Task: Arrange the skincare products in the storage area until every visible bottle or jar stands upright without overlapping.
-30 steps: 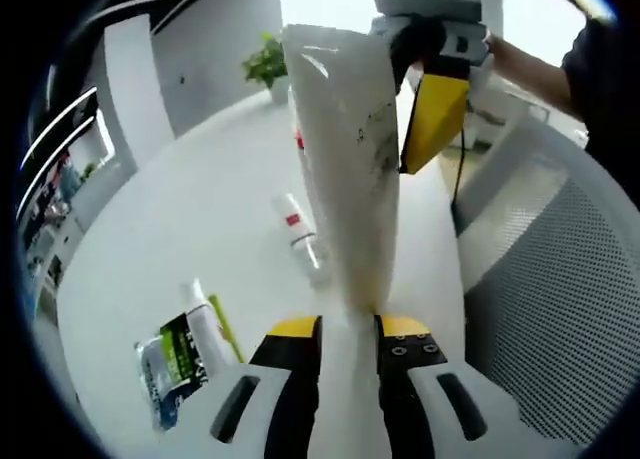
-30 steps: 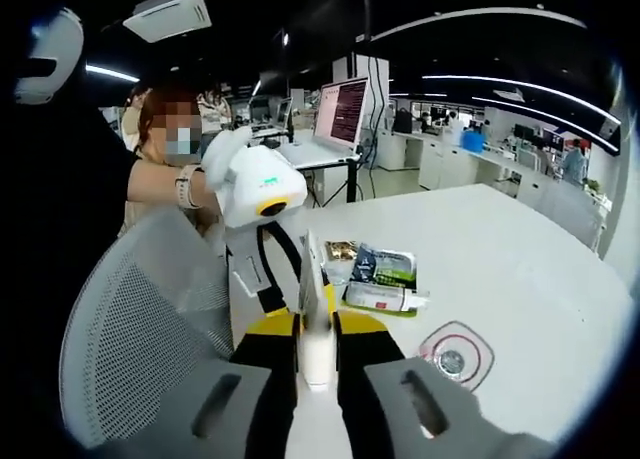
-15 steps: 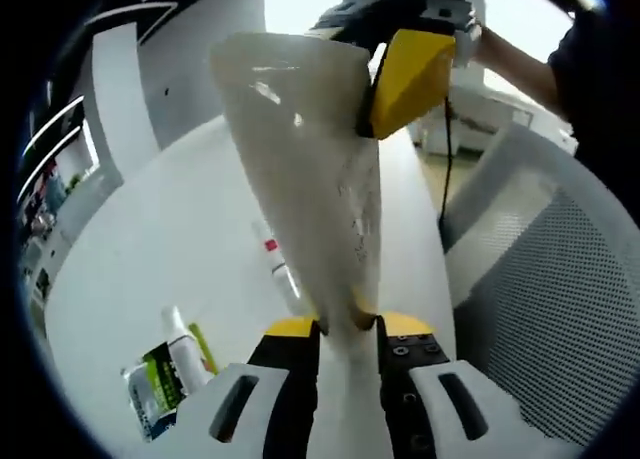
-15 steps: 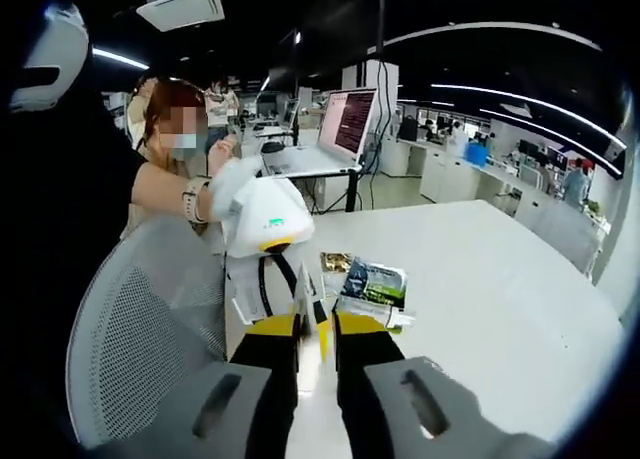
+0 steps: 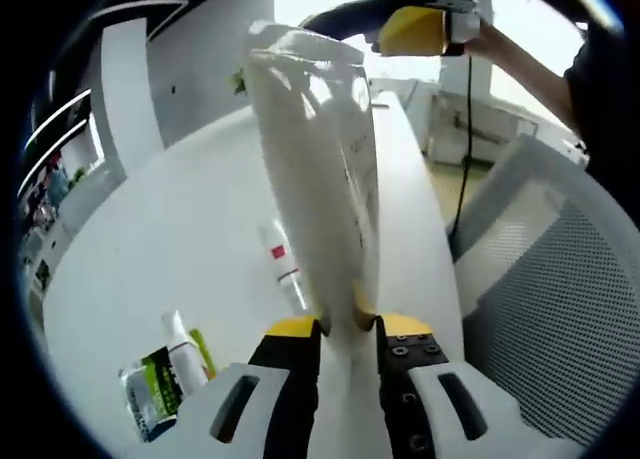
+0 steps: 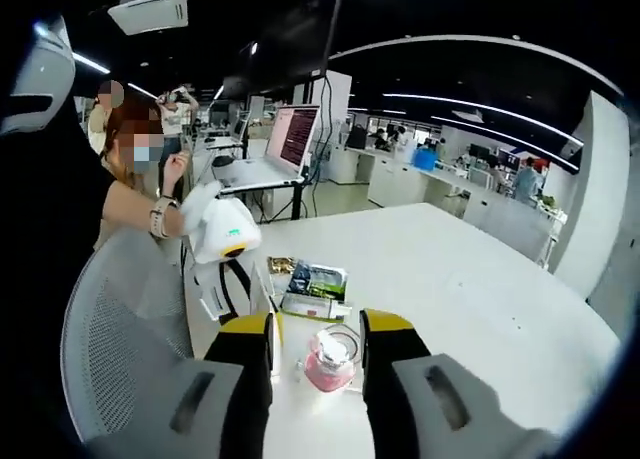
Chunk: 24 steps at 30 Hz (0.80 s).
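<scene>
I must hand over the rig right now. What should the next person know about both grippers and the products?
Left gripper: shut on the white tube, held up above the table.
Right gripper: open, jaws apart above a pink-capped jar.
On the table: a small bottle with a red label lying down, a green packet with a white tube across it.
Done: nothing arranged.
Left: stand the tube and the bottle upright, apart.

The tall white plastic tube (image 5: pixel 320 189) looks glossy; the smooth white desk (image 5: pixel 190 229) is satin; the grey office chair back (image 6: pixel 120 329) is perforated mesh.
</scene>
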Available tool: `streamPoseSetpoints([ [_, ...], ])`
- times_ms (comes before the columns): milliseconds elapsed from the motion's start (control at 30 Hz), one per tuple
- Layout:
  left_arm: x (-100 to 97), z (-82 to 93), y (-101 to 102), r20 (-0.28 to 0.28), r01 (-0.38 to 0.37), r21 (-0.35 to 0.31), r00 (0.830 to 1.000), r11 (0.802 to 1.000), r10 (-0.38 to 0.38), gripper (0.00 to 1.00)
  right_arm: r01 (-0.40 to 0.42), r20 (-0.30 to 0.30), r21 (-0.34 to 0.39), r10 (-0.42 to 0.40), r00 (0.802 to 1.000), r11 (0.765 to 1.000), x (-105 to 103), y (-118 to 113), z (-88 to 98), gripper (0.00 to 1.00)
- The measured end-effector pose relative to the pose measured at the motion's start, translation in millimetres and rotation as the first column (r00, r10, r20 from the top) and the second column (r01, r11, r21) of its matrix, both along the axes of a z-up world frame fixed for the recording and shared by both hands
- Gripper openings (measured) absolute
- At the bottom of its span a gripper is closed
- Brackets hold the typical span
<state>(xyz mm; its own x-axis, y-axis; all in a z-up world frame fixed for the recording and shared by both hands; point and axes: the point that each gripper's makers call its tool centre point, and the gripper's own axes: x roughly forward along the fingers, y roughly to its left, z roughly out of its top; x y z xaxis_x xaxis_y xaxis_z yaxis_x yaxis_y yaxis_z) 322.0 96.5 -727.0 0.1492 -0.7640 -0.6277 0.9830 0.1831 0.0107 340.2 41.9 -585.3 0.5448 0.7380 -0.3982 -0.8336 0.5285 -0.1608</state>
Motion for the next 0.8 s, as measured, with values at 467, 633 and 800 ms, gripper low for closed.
streamPoseSetpoints([
  [467, 9.8, 0.1, -12, 0.009, -0.014, -0.012, 1.0, 1.0, 0.014, 0.17, 0.113, -0.098, -0.016, -0.114, 0.989, 0.994, -1, -22, -44.1, 0.53],
  [633, 13.2, 0.2, -15, 0.011, -0.013, -0.013, 1.0, 1.0, 0.013, 0.17, 0.156, -0.17, -0.032, -0.159, 0.972, 0.987, -4, -30, -73.9, 0.52],
  [800, 16.2, 0.5, -16, 0.012, -0.014, -0.016, 1.0, 1.0, 0.014, 0.17, 0.164, -0.202, -0.073, -0.175, 0.964, 0.984, -9, -30, -93.7, 0.52],
])
